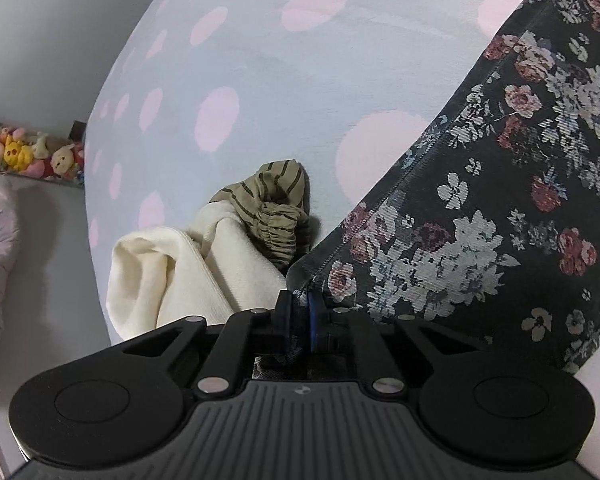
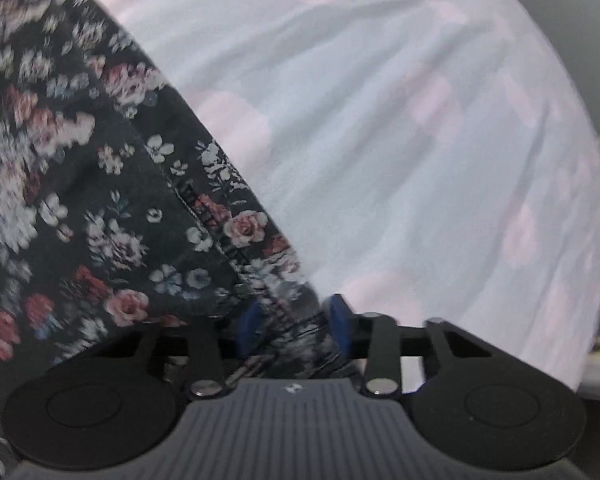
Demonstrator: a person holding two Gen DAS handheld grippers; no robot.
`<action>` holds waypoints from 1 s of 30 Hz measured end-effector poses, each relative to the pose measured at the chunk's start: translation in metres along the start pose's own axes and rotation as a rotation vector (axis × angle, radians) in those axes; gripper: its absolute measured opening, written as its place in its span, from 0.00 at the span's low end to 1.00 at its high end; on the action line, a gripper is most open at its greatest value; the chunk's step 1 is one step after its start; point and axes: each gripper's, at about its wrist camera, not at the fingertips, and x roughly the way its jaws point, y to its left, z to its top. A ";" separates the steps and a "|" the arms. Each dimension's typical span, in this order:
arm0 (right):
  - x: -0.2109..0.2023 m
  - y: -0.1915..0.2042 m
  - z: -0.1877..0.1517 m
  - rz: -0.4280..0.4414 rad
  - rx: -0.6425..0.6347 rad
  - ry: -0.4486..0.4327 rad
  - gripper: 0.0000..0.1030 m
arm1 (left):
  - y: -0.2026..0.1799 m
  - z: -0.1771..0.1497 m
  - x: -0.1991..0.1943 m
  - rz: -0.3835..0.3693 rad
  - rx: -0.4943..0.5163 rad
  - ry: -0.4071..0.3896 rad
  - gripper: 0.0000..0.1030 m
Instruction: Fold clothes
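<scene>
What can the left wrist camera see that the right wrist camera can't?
Only the left view shows the cream garment, the striped olive garment and a row of plush toys. Only the right view shows the right gripper, with fabric bunched between its fingers. Both show the dark floral garment and the pink-dotted sheet. The left gripper pinches the floral edge.

Floral garment [image 1: 480, 216] on the bedsheet [image 1: 284, 80], right of two bunched garments [image 1: 228, 256].
</scene>
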 end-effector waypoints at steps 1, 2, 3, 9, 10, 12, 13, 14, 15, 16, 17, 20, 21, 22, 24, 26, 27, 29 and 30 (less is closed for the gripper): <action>-0.001 0.000 -0.001 0.004 0.008 0.000 0.29 | -0.001 0.000 -0.001 0.009 -0.004 0.002 0.05; -0.002 0.001 -0.002 0.009 0.016 0.001 0.27 | -0.002 0.000 -0.003 0.015 -0.007 0.004 0.05; -0.003 0.001 -0.003 0.013 0.024 0.001 0.21 | -0.002 0.000 -0.006 0.021 -0.010 0.005 0.04; -0.038 0.007 -0.017 -0.072 0.051 -0.059 0.05 | 0.004 -0.005 -0.035 0.048 -0.061 -0.027 0.02; -0.046 0.007 -0.021 -0.081 0.057 -0.074 0.04 | 0.005 -0.006 -0.041 0.051 -0.071 -0.036 0.02; -0.064 0.011 -0.026 -0.100 0.062 -0.105 0.04 | 0.007 -0.009 -0.053 0.057 -0.091 -0.053 0.02; -0.075 0.014 -0.028 -0.108 0.064 -0.122 0.04 | 0.008 -0.010 -0.058 0.060 -0.101 -0.062 0.02; -0.085 0.016 -0.031 -0.117 0.067 -0.136 0.04 | 0.010 -0.012 -0.064 0.063 -0.111 -0.070 0.02; -0.093 0.017 -0.035 -0.127 0.071 -0.147 0.04 | 0.011 -0.013 -0.070 0.066 -0.121 -0.079 0.02; -0.102 0.017 -0.038 -0.136 0.075 -0.158 0.04 | 0.012 -0.014 -0.076 0.069 -0.131 -0.088 0.02; -0.109 0.018 -0.042 -0.144 0.082 -0.168 0.04 | 0.013 -0.017 -0.083 0.073 -0.140 -0.100 0.02; -0.131 0.022 -0.056 -0.160 0.114 -0.190 0.04 | 0.015 -0.032 -0.109 0.095 -0.170 -0.156 0.02; -0.138 0.023 -0.061 -0.165 0.125 -0.197 0.04 | 0.015 -0.038 -0.118 0.103 -0.184 -0.175 0.02; -0.144 0.025 -0.066 -0.171 0.134 -0.203 0.04 | 0.015 -0.046 -0.127 0.108 -0.203 -0.195 0.02; -0.156 0.032 -0.076 -0.181 0.156 -0.222 0.04 | 0.014 -0.061 -0.145 0.120 -0.238 -0.235 0.02; -0.169 0.041 -0.089 -0.185 0.184 -0.246 0.04 | 0.010 -0.078 -0.160 0.128 -0.268 -0.268 0.02; -0.175 0.046 -0.098 -0.186 0.198 -0.256 0.04 | 0.008 -0.087 -0.167 0.132 -0.285 -0.285 0.02; -0.186 0.060 -0.117 -0.188 0.225 -0.275 0.04 | 0.004 -0.106 -0.180 0.140 -0.319 -0.317 0.02; -0.192 0.069 -0.125 -0.189 0.236 -0.285 0.04 | 0.002 -0.115 -0.187 0.145 -0.338 -0.334 0.02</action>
